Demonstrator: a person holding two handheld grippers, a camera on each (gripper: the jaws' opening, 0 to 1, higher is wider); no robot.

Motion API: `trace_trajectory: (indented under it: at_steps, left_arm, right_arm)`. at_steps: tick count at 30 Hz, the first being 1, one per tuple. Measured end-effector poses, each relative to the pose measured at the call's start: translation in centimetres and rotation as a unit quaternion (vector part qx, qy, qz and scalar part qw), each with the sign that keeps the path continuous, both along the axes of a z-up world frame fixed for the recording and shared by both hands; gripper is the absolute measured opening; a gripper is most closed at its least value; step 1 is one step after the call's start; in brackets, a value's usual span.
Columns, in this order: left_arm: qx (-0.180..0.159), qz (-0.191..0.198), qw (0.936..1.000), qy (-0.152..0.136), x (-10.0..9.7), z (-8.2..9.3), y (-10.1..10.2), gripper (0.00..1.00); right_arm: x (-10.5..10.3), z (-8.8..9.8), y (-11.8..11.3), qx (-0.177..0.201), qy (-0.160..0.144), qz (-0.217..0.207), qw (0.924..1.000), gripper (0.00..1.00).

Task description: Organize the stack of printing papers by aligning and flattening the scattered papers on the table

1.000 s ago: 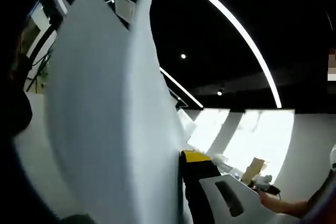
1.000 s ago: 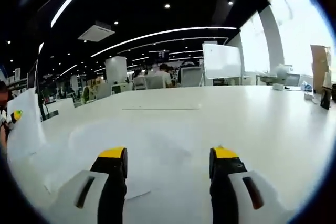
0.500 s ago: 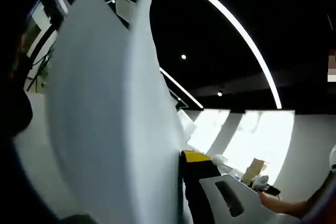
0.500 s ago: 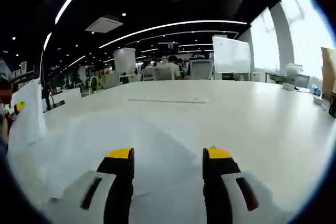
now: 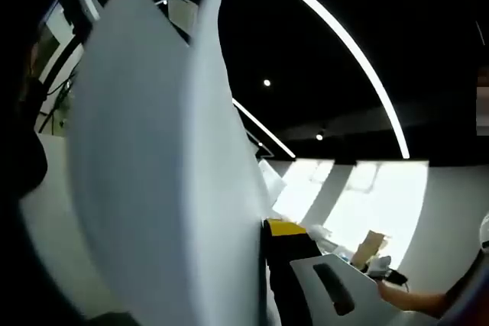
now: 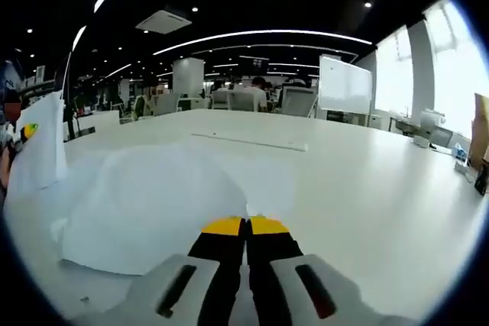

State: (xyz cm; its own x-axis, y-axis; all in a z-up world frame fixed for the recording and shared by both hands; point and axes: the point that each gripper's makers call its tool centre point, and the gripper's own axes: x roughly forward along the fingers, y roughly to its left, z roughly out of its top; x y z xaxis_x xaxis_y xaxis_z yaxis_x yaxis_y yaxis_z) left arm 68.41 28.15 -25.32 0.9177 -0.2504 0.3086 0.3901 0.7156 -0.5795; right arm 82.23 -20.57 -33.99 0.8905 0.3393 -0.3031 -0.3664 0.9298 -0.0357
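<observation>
Right hand-held gripper (image 6: 245,227): its yellow-tipped jaws are pressed together, clenched on the near edge of the thin white printing paper sheets (image 6: 145,204) lying on the bench; the sheet bulges up ahead and to the left of the jaws instead of lying flat.

Left hand-held gripper (image 5: 260,265): one yellow-tipped black jaw shows beside a lifted sheaf of white printing paper (image 5: 160,173) that stands up from the jaws and curves across the left gripper view; the other jaw is hidden behind the paper, so it looks to be grasping the sheaf, though I cannot tell for sure. From the right gripper view this same sheaf shows far off to the left, held upright.

Bench: a broad smooth white bench (image 6: 367,173) runs away ahead of the right hand-held gripper, with loose sheets on it near the jaws.

Farther off: a long flat white strip (image 6: 248,141) lies on the bench beyond the papers; office chairs and a whiteboard (image 6: 344,97) stand past the far edge.

Risk: the humped sheet could crease if pulled or pressed while pinched at one edge, I judge. The upright sheaf is bowed and could fan apart or slip if the grip is slack, scattering pages again.
</observation>
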Motion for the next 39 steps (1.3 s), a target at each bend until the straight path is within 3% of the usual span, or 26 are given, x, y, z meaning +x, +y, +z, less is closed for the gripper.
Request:
trace_trajectory:
  at_steps: [10,12,19,23,28,33,34,35,37,39]
  left_arm:
    - [0.0,0.0,1.0,0.001,0.0,0.0,0.0,0.07]
    - [0.003,0.0,1.0,0.003,0.1,-0.1,0.0,0.07]
    - [0.005,0.0,1.0,0.005,0.1,-0.2,-0.2,0.07]
    - [0.004,0.001,1.0,0.006,0.1,-0.3,-0.2,0.07]
    - [0.003,0.001,1.0,0.007,0.1,-0.3,-0.2,0.07]
    - [0.003,0.0,1.0,0.008,0.1,-0.3,-0.3,0.07]
    - [0.003,0.0,1.0,0.008,0.1,-0.4,-0.3,0.07]
    - [0.003,-0.001,1.0,0.008,0.1,-0.4,-0.3,0.07]
    - [0.003,-0.001,1.0,0.007,0.1,-0.4,-0.3,0.07]
    - [0.002,-0.005,0.9999,0.009,0.1,-0.4,-0.4,0.07]
  right_arm:
    - [-0.6,1.5,0.1,0.002,-0.033,-0.005,0.9995,0.0]
    - [-1.2,2.5,0.2,0.017,-0.05,-0.006,0.9986,0.0]
    - [-2.7,5.4,2.6,0.085,-0.058,0.026,0.9943,0.0]
    - [-3.9,7.8,5.6,0.145,-0.058,0.067,0.9855,0.0]
    - [-4.9,10.0,7.2,0.184,-0.063,0.088,0.9768,0.0]
    - [-6.4,13.0,9.0,0.252,-0.055,0.118,0.959,0.0]
    - [-6.7,13.7,9.3,0.273,-0.058,0.126,0.952,0.0]
    - [-7.2,14.8,9.8,0.308,-0.058,0.142,0.9388,0.0]
    - [-7.8,16.0,10.2,0.35,-0.053,0.159,0.9217,0.0]
    - [-8.4,16.5,10.7,0.354,-0.048,0.178,0.917,0.0]
